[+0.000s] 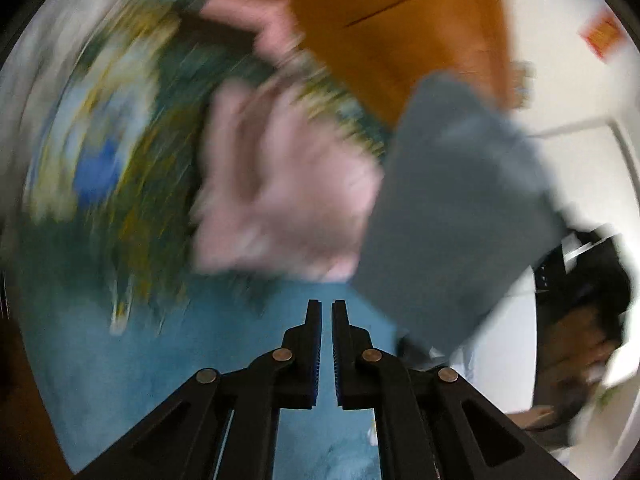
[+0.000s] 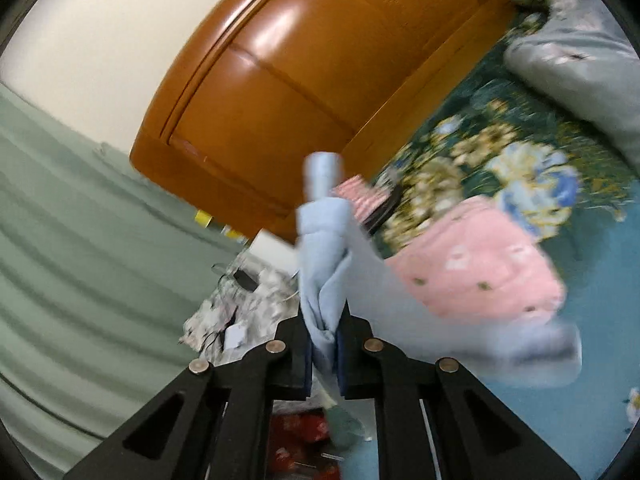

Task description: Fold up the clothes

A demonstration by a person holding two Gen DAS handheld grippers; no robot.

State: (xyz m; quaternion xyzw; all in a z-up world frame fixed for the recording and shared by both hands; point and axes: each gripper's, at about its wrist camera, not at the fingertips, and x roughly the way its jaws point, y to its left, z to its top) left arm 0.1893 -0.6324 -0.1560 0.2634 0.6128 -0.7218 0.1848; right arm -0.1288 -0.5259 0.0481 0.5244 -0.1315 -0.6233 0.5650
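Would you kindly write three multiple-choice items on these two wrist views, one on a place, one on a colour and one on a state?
1. Where does the pink garment lie?
A. on the bed with the floral sheet
B. on the floor
C. draped over the wooden headboard

2. What colour is the cloth in the right gripper?
A. red
B. light blue
C. black

3. How does the left gripper stand?
A. clamped on the pink garment
C. holding a hanger
B. nearly closed, holding nothing

Key: 1 A, it rests on the floral sheet near the headboard; 2 B, the light blue cloth rises from between the fingers; 3 B, only a narrow bare gap shows between the pads.
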